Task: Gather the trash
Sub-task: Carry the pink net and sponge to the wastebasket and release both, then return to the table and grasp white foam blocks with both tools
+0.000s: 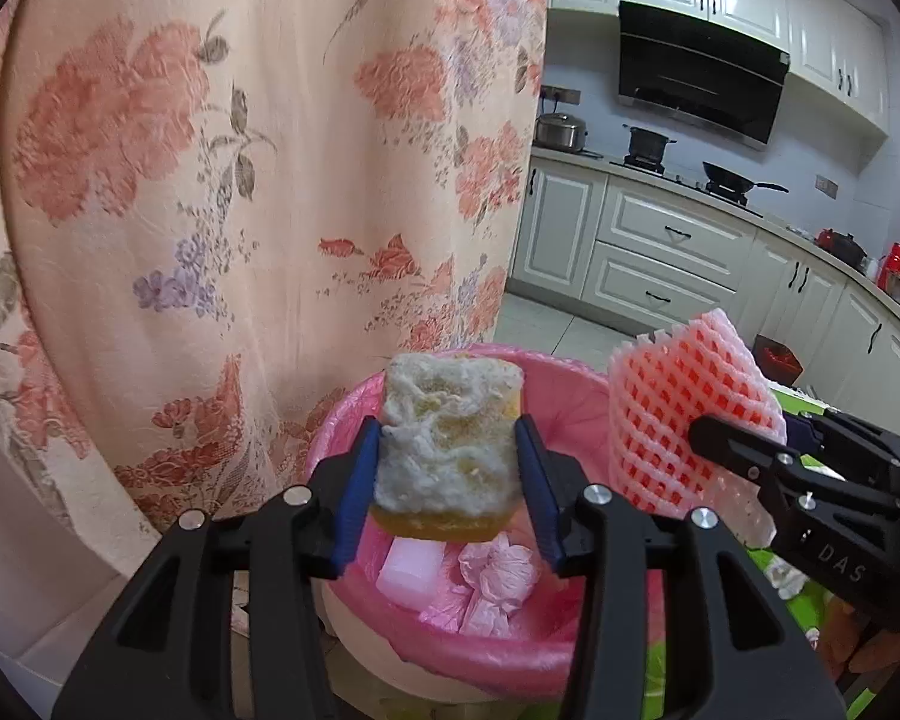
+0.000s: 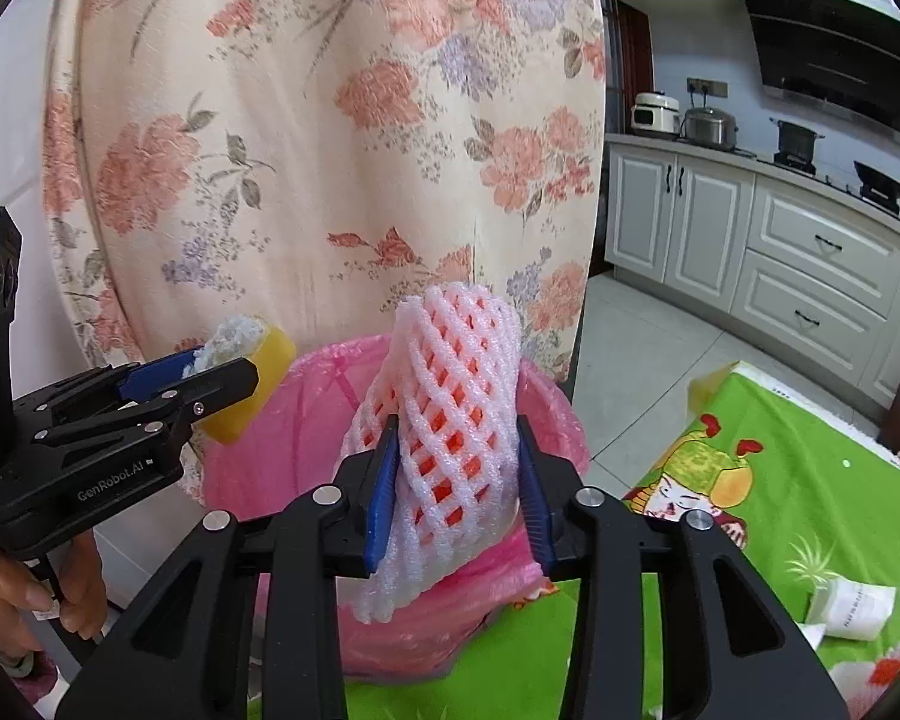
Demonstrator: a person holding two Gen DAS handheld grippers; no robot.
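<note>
Left tool (image 1: 447, 483) clenches worn yellow sponge (image 1: 447, 450) above pink-lined bin (image 1: 354, 420); right tool (image 2: 459, 489) grips pink foam fruit net (image 2: 450, 420) over near rim. Risk: net springs outward, lands on tabletop (image 2: 810, 480).

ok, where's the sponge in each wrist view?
Left wrist: sponge at centre, between the left gripper pads, over the bin.
Right wrist: sponge at left, yellow side showing, in that same gripper.
Shared landmark: the pink-lined bin before the flowered curtain.

"GenRobot.AI" on left gripper (image 2: 210, 387); "DAS" on right gripper (image 1: 714, 438).
</note>
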